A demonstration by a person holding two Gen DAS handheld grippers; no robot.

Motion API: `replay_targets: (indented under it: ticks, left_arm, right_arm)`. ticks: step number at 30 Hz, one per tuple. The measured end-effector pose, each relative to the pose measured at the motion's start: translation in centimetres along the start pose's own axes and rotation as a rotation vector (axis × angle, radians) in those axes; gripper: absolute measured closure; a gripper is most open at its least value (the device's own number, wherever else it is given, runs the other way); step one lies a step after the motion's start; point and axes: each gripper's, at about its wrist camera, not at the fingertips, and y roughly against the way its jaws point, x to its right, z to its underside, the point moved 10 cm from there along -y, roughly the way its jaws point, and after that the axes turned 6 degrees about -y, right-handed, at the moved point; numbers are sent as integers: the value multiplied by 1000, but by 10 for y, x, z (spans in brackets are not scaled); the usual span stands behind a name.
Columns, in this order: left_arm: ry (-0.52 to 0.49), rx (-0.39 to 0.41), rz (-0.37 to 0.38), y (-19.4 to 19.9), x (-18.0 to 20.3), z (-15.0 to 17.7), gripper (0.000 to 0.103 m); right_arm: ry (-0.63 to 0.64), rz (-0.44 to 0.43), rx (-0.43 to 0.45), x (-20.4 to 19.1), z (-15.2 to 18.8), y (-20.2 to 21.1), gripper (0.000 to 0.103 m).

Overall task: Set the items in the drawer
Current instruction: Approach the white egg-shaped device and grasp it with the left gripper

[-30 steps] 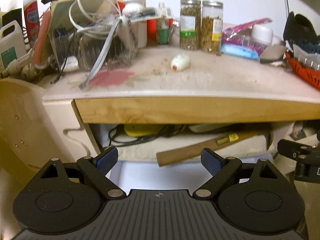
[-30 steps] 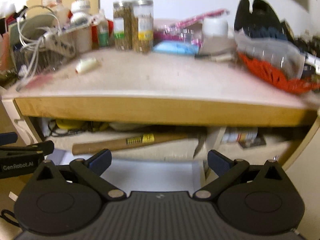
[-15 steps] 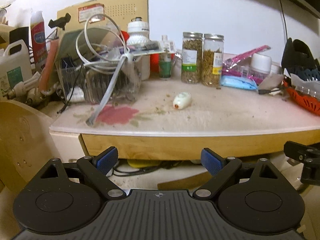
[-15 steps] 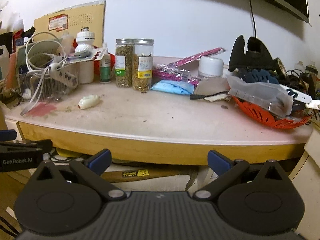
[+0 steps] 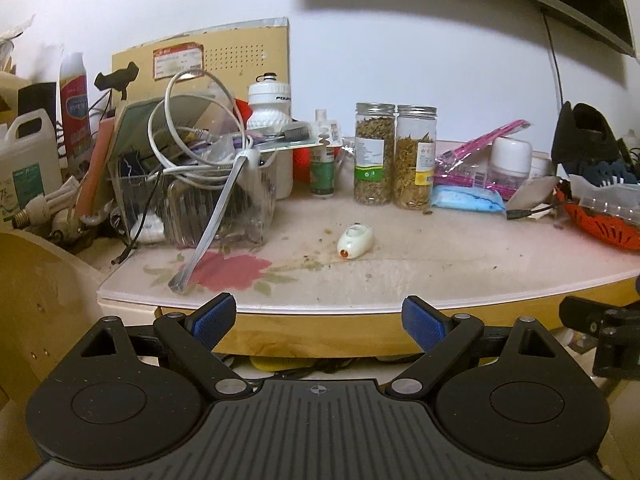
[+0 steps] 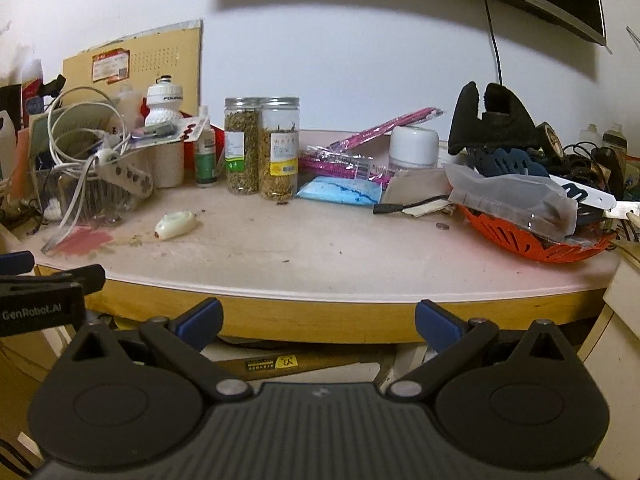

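My left claw point(image 5: 319, 320) is spread wide with nothing between its blue pads point(image 5: 212, 322), held level with the front edge of the desk point(image 5: 400, 276). My right claw point(image 6: 318, 322) is just as wide and just as empty, also in front of the desk edge, and each one shows at the margin of the other's view, so they sit side by side. Nearest ahead of the left claw, a small white oval gadget point(image 5: 355, 241) with an orange tip lies on its side on the bare middle of the desk, apart from everything else. To its left a flat grey cable point(image 5: 208, 236) slopes down out of a clear bin point(image 5: 224, 204) stuffed with white cords. Behind the gadget stand two clear jars point(image 5: 394, 160) of dried leaves, touching each other, with a small green bottle point(image 5: 322, 160) just beside them. Further right are a blue packet point(image 6: 340, 192), a white tub point(image 6: 414, 146) and an orange basket point(image 6: 532, 244) heaped with clutter. Below the desktop I see an open space with a wooden handle point(image 6: 276, 362); I cannot tell whether that is the drawer.
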Motion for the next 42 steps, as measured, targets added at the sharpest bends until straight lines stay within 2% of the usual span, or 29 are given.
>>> replay_targets:
  ticks: [10,22,42]
  left_arm:
    - [9,-8,5,-2,-1,2,11]
    - [18,27,48,-15,7,-4,11]
    - [2,43,52,-71,17,-15,11]
  right_arm:
    - [2,-1,4,-1,0,1,1]
    - [-2,-7,-10,-3,2,-1,0]
    - [-13,-30,-41,-8,7,-6,1]
